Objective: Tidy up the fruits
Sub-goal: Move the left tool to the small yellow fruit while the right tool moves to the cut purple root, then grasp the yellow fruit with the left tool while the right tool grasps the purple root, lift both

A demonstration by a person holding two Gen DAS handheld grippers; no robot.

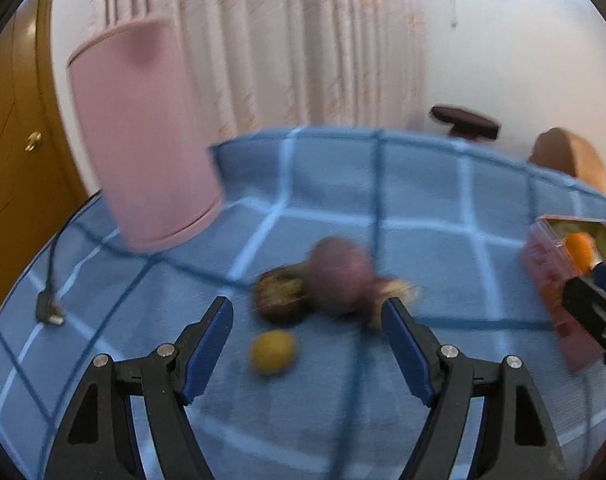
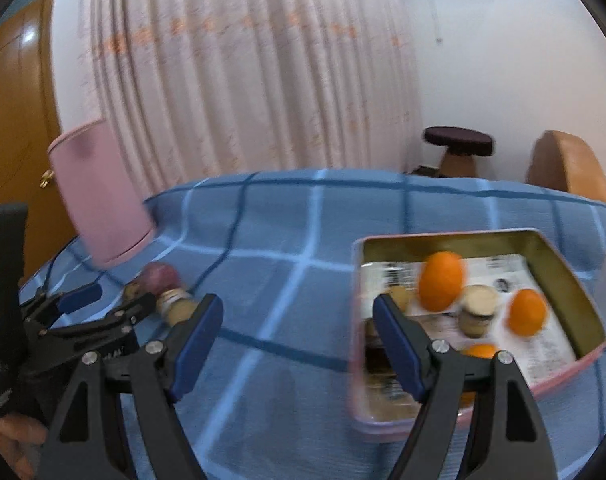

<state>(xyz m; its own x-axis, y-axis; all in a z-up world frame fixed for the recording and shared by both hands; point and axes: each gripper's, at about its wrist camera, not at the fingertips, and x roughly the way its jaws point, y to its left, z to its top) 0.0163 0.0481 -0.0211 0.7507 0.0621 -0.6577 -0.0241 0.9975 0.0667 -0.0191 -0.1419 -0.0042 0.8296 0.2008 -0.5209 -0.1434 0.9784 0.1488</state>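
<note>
The left claw (image 1: 307, 318) stood released above the blue checked counter (image 1: 423, 184), nothing between its jaws. Just ahead of its tips lay a small yellow fruit (image 1: 272, 351); farther ahead — touching one another — sat a dark round fruit (image 1: 281, 300) and a purplish one (image 1: 339, 276), both blurred. The right claw (image 2: 297, 318) was likewise released and empty. Ahead of its right finger rested a pink-rimmed tin (image 2: 559, 264) holding oranges (image 2: 441, 286) and small jars (image 2: 478, 310). A pink cylinder (image 1: 143, 132) stood well off to the left.
</note>
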